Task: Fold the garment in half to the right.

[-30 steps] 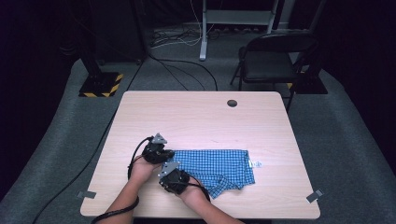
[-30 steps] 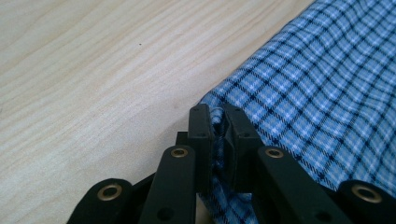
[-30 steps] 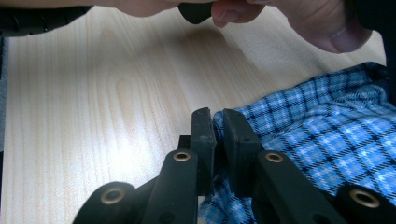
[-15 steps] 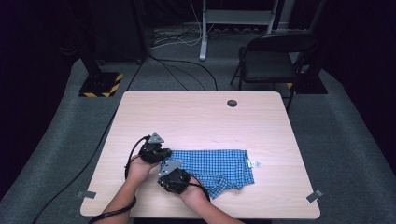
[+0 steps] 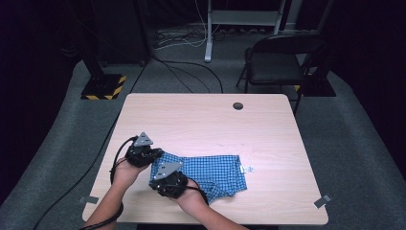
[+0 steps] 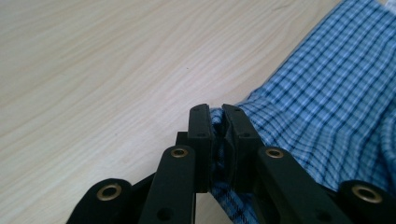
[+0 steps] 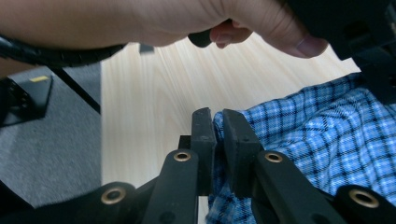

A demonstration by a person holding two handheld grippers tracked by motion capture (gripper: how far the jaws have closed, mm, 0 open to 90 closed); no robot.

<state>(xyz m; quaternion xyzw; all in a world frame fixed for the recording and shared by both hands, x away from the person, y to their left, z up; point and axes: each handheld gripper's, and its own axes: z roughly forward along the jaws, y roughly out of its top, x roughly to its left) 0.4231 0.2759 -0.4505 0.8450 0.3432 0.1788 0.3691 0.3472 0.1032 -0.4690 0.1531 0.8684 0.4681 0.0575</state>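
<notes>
Both pairs of jaws are pressed together on cloth: the left gripper [image 6: 215, 122] has pinched the edge of the blue-and-white checked cotton garment [image 6: 327, 107], a small fold of it showing between the black jaws, and the right gripper [image 7: 218, 126] has clamped a similar bunch of the same hem right beside it. Outward from the jaws, the fabric spreads away to one side in soft wrinkles, while bare pale wood lies on the other side. From above, the two grippers sit close together, nearly touching, at the end of the garment nearest the person's left, the left gripper [image 5: 142, 152] slightly farther from the person and the right gripper [image 5: 167, 178] nearer. The checked garment [image 5: 210, 173] lies flat beyond them, already folded into a rough rectangle, with a small white label [image 5: 247, 169] poking out at its far end. It rests on the near half of the light wooden tabletop [image 5: 206, 120]. Behind the tabletop stands a dark folding chair [image 5: 280, 60]. I judge the folding to be partly done: the cloth is compact, both corners of one end are gripped, and what seems left is carrying that end over toward the label end and letting go.
</notes>
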